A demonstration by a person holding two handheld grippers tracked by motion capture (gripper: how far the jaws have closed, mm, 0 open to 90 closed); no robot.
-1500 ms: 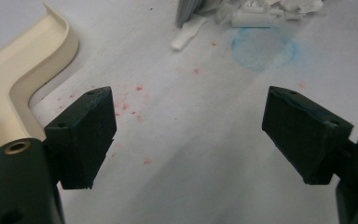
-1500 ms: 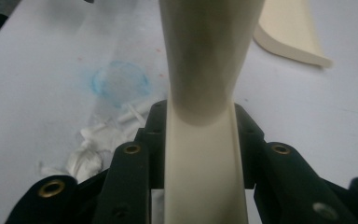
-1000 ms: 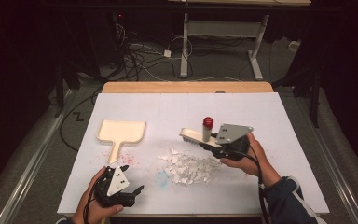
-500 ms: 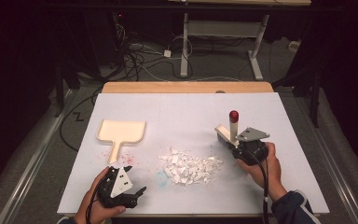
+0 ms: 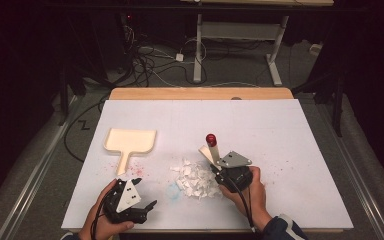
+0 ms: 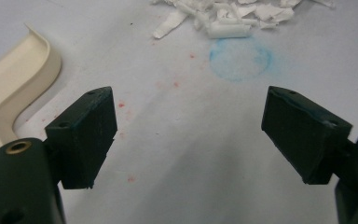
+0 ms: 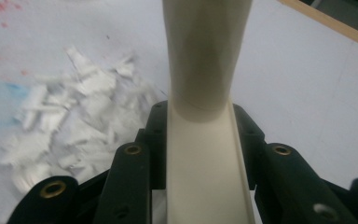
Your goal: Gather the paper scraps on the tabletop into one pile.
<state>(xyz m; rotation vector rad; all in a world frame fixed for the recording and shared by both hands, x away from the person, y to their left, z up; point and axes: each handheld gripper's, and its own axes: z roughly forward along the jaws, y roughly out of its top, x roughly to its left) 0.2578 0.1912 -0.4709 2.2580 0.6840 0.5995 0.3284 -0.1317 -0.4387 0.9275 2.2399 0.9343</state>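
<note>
At the right edge of the paper scraps point(image 5: 196, 180) | right gripper point(image 5: 215, 167) clamps the cream brush point(image 5: 211, 149) by its handle | long axis tilted up and away, red tip point(image 5: 210, 138) uppermost | left gripper point(image 5: 147, 206) gapes wide, holding nothing, near the dustpan point(image 5: 129, 142).

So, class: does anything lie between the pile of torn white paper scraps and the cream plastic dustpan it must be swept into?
Nothing visible does: bare white tabletop with faint red specks separates the paper scraps from the dustpan.
</note>
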